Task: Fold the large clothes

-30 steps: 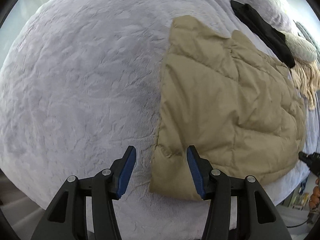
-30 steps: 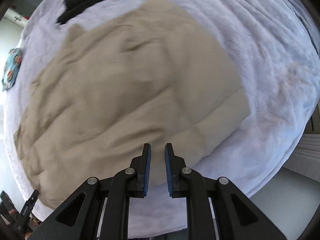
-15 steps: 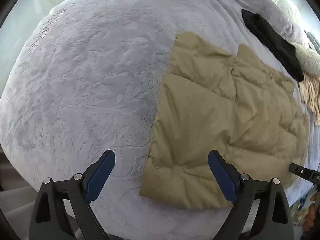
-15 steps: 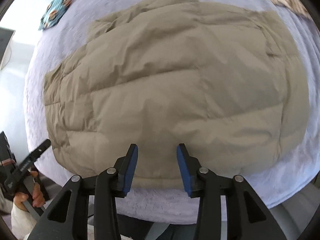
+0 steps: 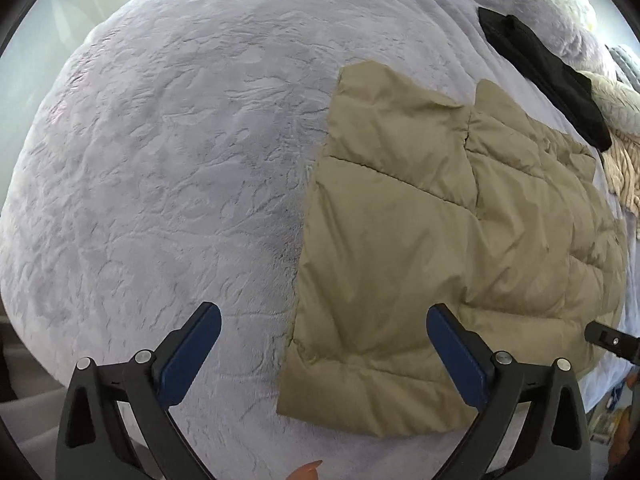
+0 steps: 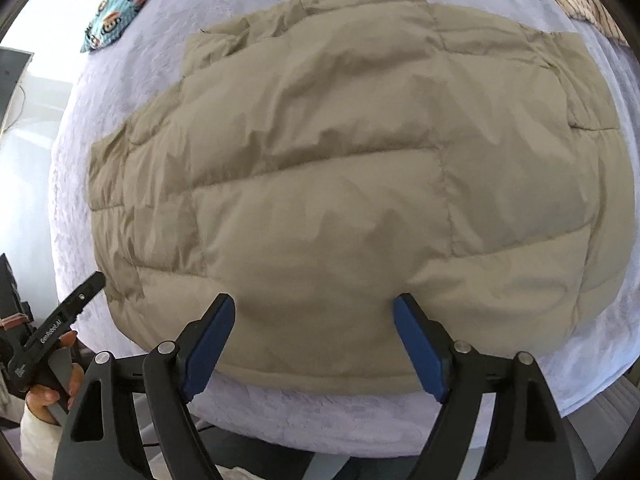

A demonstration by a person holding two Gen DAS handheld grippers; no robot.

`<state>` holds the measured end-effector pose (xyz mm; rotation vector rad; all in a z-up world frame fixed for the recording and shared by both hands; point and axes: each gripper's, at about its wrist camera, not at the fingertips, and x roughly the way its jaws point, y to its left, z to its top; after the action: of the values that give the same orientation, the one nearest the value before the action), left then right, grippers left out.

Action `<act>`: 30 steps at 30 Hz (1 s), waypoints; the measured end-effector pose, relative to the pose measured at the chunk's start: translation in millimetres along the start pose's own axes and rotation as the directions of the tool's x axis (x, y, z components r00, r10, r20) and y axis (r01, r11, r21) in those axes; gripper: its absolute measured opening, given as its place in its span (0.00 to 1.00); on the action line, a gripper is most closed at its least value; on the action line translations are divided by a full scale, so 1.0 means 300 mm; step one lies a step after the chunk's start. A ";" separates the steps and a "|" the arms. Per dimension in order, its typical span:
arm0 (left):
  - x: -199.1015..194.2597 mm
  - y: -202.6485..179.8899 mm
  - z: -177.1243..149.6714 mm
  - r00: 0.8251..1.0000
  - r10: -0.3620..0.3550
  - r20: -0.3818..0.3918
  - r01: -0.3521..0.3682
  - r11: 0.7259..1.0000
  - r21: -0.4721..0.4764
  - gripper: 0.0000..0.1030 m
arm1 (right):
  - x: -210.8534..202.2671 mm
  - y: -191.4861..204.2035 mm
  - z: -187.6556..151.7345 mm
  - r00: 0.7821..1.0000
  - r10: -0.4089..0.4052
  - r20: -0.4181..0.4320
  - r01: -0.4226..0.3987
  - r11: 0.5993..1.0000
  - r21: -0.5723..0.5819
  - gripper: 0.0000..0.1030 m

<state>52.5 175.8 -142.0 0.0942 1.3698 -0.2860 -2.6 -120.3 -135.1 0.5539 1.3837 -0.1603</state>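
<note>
A tan quilted puffer jacket (image 5: pixel 440 240) lies flat and folded on a lilac plush bed cover (image 5: pixel 180 160). In the right wrist view the jacket (image 6: pixel 340 168) fills most of the frame. My left gripper (image 5: pixel 324 344) is open and empty, held above the jacket's near left corner. My right gripper (image 6: pixel 314 336) is open and empty, held over the jacket's near hem. The left gripper (image 6: pixel 60 324) also shows at the left edge of the right wrist view, and the tip of the right gripper (image 5: pixel 612 340) shows at the right edge of the left wrist view.
A black garment (image 5: pixel 548 80) lies beyond the jacket, with cream knitted cloth (image 5: pixel 624 168) beside it. A blue patterned cloth (image 6: pixel 116 12) lies at the bed's far left. The bed cover (image 6: pixel 360 404) ends just below the jacket's hem.
Both grippers opened wide from nearly shut. The right gripper swung round so the jacket lies square in front of it. The left gripper drew back a little.
</note>
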 end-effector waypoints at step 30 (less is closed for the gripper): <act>0.305 -0.002 0.207 0.800 -0.526 -0.289 0.581 0.800 0.153 1.00 | 0.114 0.116 0.017 0.995 -0.089 -0.036 0.090 0.996 0.024 0.85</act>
<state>127.2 147.3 -218.4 -0.0904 1.5747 -0.9670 23.5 -85.4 -157.6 0.5187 1.4428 -0.2421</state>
